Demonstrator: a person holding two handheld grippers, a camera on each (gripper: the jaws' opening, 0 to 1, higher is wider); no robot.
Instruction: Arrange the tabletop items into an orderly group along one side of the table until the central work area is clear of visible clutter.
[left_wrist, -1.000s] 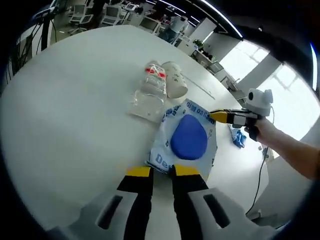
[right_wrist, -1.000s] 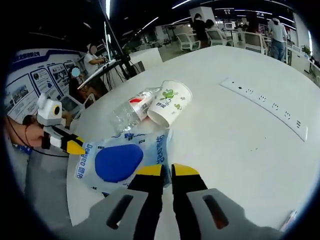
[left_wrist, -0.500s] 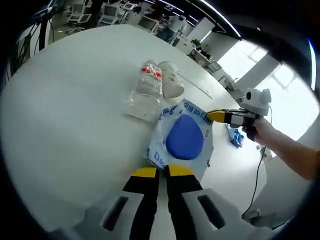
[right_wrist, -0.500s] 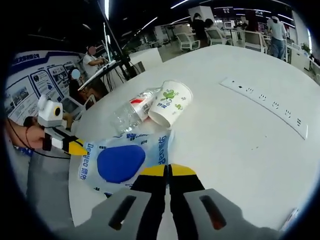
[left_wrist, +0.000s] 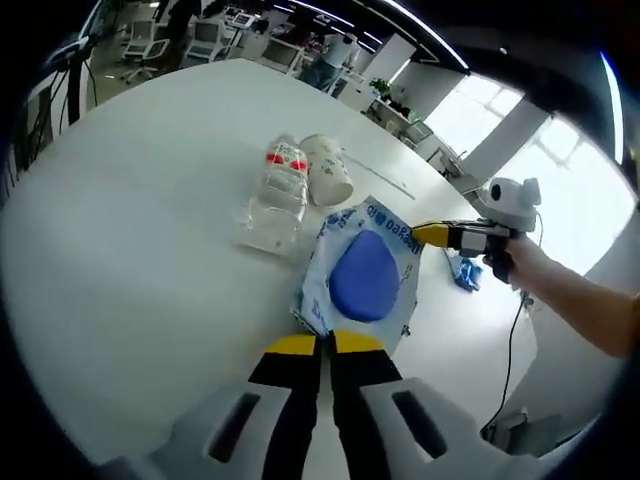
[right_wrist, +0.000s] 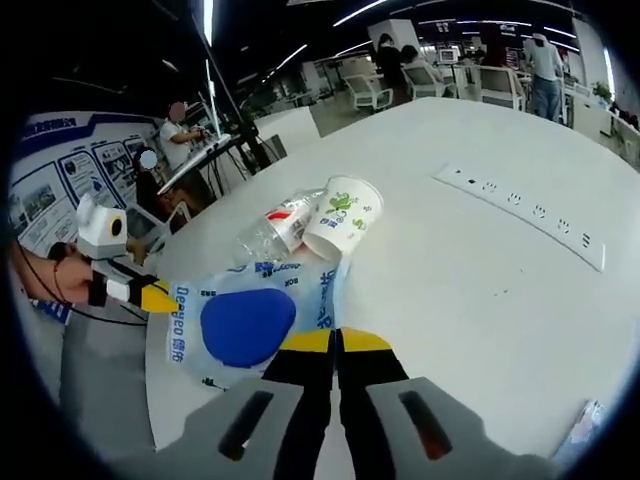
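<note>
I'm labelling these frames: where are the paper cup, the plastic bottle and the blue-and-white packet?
paper cup (right_wrist: 341, 218), right gripper view, printed side wall
plastic bottle (left_wrist: 275, 195), left gripper view, clear body
blue-and-white packet (left_wrist: 362, 279), left gripper view, blue oval

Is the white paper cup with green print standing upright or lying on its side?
Lying on its side: the white paper cup with green print rests on the white table, its open mouth facing sideways.

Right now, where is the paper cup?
The paper cup lies on its side beside the plastic bottle, just beyond the blue-and-white pouch on the white table.
</note>
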